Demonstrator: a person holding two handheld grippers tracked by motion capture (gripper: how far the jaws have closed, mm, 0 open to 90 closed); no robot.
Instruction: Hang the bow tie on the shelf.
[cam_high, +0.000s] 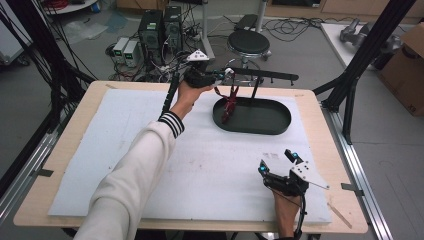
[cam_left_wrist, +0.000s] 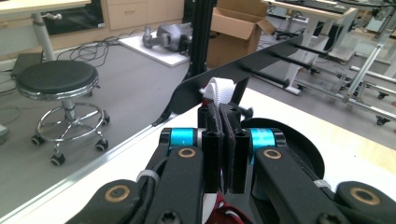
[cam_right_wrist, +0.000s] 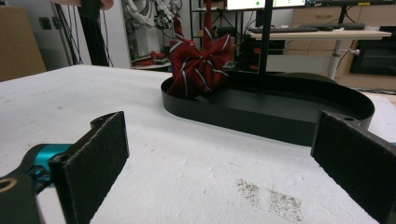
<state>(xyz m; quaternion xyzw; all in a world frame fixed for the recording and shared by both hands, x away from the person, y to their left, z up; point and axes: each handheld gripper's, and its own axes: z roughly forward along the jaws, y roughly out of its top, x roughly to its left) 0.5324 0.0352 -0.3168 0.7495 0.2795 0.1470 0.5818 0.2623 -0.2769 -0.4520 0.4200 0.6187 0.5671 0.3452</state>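
Note:
A red striped bow tie (cam_high: 229, 103) hangs by its strap, its lower end in the left end of a black oval tray (cam_high: 270, 125). My left gripper (cam_high: 226, 74) is raised at the left tip of a black horizontal bar (cam_high: 267, 75) standing over the tray. In the left gripper view my left gripper (cam_left_wrist: 223, 122) is shut on the tie's white strap end (cam_left_wrist: 218, 88), right by the bar (cam_left_wrist: 252, 59). My right gripper (cam_high: 276, 161) rests open near the table's front right. The right gripper view shows its pads (cam_right_wrist: 95, 156) wide apart, facing the bow tie (cam_right_wrist: 198, 65) and tray (cam_right_wrist: 280, 114).
A white foam mat (cam_high: 125, 150) covers the wooden table (cam_high: 315, 107). The bar's upright post (cam_high: 255, 87) rises from the tray. Beyond the far edge stand a black stool (cam_high: 248, 42) and computer boxes (cam_high: 159, 27). Black frame posts (cam_high: 367, 47) flank the table.

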